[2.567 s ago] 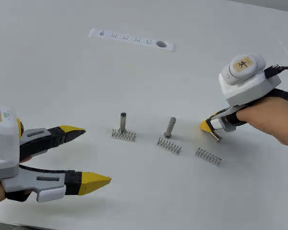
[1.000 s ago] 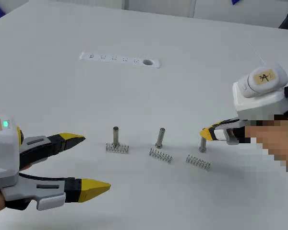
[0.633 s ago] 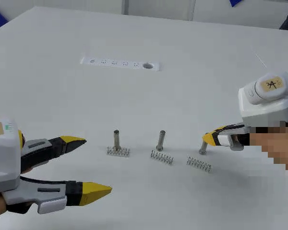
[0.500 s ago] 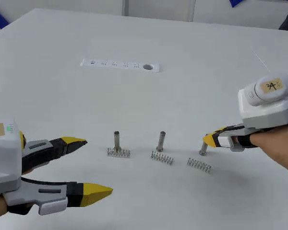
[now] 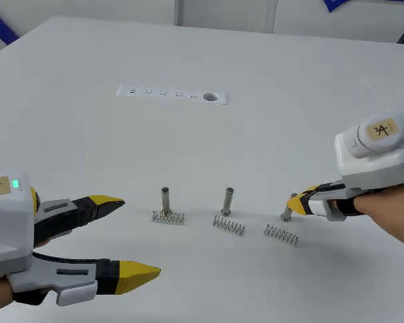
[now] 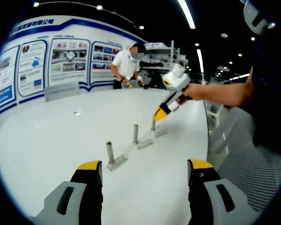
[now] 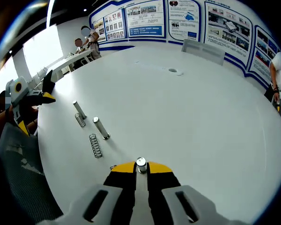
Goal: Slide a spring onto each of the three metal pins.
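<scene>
Your left tongs [image 5: 140, 235] were wide open with nothing in them. They were low on your left side, a little way from the pins. Your right tongs [image 5: 301, 200] were squeezed tight on the top of the right pin [image 5: 287, 214]. That pin leaned a bit, with its foot down on the white surface [image 5: 256, 134]. In the right gripper view, the round top of that pin peeked out between the two yellow tips. The left pin [image 5: 165, 200] and the middle pin [image 5: 227, 201] stood up by themselves, in a row with the right pin. All three springs lay flat on the surface. The left spring [image 5: 167, 217] lay at the foot of the left pin and touched it. The middle spring [image 5: 228, 226] lay just in front of the middle pin. The right spring [image 5: 281, 235] lay just beside the right pin, on the side nearer to you. A long white power strip [image 5: 172, 94] lay far back on the surface, well apart from the pins.
</scene>
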`<state>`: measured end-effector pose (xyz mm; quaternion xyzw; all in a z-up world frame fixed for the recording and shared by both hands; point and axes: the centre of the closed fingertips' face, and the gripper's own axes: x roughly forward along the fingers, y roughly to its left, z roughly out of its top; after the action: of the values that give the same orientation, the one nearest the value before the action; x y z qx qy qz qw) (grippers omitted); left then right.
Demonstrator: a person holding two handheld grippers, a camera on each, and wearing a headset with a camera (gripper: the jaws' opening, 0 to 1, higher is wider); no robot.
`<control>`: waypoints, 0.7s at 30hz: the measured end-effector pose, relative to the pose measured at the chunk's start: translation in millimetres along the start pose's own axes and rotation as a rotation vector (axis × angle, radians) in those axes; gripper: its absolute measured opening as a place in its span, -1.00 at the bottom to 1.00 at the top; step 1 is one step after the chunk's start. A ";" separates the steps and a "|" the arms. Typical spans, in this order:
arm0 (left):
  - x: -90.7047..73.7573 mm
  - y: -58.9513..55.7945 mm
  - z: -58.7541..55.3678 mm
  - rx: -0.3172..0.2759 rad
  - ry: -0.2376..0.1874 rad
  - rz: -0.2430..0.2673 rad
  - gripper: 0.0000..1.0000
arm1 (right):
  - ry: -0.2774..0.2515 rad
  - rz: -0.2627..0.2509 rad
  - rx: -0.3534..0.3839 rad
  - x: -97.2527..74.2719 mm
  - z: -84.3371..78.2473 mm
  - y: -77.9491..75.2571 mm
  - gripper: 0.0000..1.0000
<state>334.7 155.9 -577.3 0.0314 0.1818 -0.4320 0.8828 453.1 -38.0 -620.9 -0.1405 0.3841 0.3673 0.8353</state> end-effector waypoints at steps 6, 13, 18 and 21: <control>0.2 0.8 -0.6 -0.002 -0.005 -0.003 0.51 | 0.014 -0.001 0.001 -2.1 -9.3 -1.2 -0.80; 1.7 0.7 -5.5 -0.008 -0.003 -0.012 0.51 | 0.030 0.012 -0.011 -3.1 -18.5 2.7 -0.78; 2.7 0.7 -6.3 -0.011 -0.007 -0.019 0.51 | 0.042 0.034 -0.027 -1.9 -22.6 12.5 -0.78; 3.0 1.4 -8.0 -0.014 -0.008 -0.021 0.50 | 0.052 0.052 -0.049 -0.4 -23.9 20.2 -0.78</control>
<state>335.1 156.2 -585.9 0.0215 0.1814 -0.4403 0.8791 425.5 -36.5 -635.6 -0.1604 0.4003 0.3941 0.8116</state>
